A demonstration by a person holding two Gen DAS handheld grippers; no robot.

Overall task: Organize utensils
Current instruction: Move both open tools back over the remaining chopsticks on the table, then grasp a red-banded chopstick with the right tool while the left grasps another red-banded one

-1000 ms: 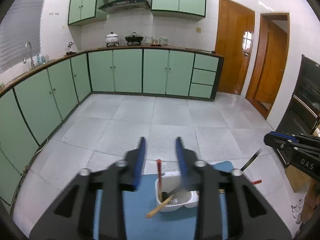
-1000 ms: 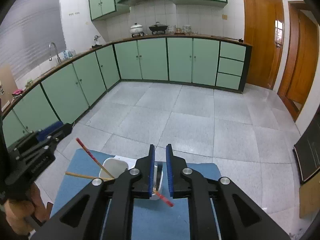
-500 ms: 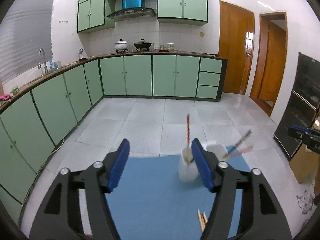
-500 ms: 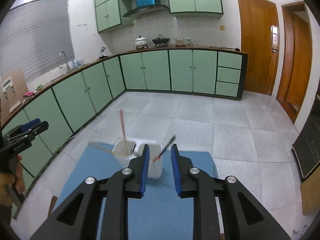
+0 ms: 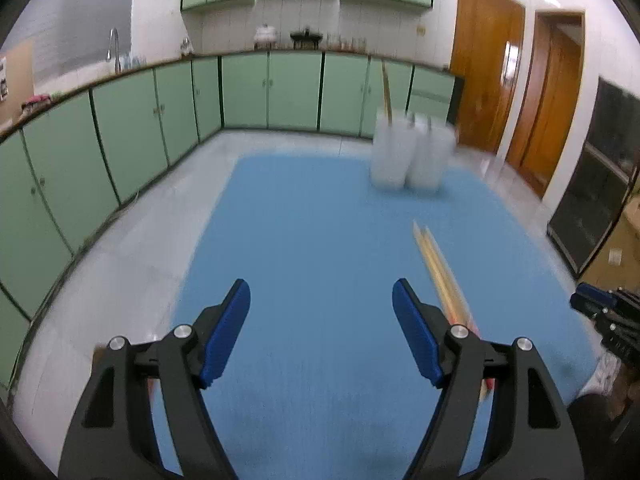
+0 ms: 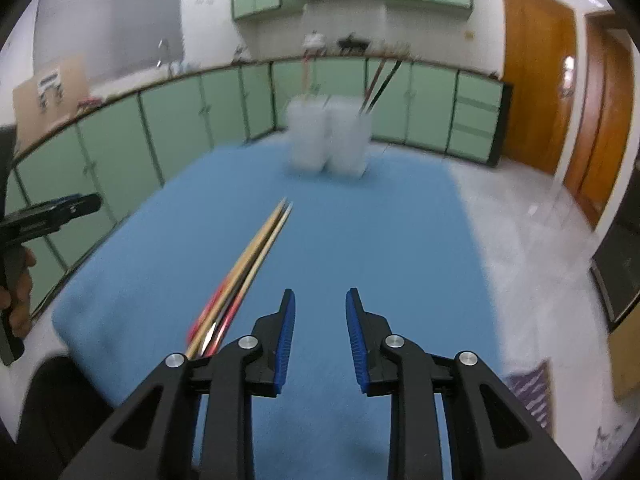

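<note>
A white two-cup utensil holder (image 5: 408,152) (image 6: 328,140) stands at the far end of the blue mat (image 5: 312,208) (image 6: 400,240), blurred, with a few sticks poking out of it. A bundle of wooden, red and dark chopsticks (image 6: 256,252) (image 5: 440,272) lies flat on the mat. My left gripper (image 5: 320,286) hovers low over the mat, jaws wide and still opening, nothing between them; the chopsticks lie just outside its right finger. My right gripper (image 6: 320,293) stands open and empty, with the bundle to the left of its left finger.
The mat's table stands in a kitchen with green cabinets (image 5: 120,128), a tiled floor (image 6: 520,216) and wooden doors (image 5: 484,80). In the right wrist view a hand (image 6: 18,304) holds the other gripper at the left edge.
Both grippers have pulled back from the holder and dropped toward the mat's near part. Both have opened, the left much wider. The chopstick bundle has come into view beside them.
</note>
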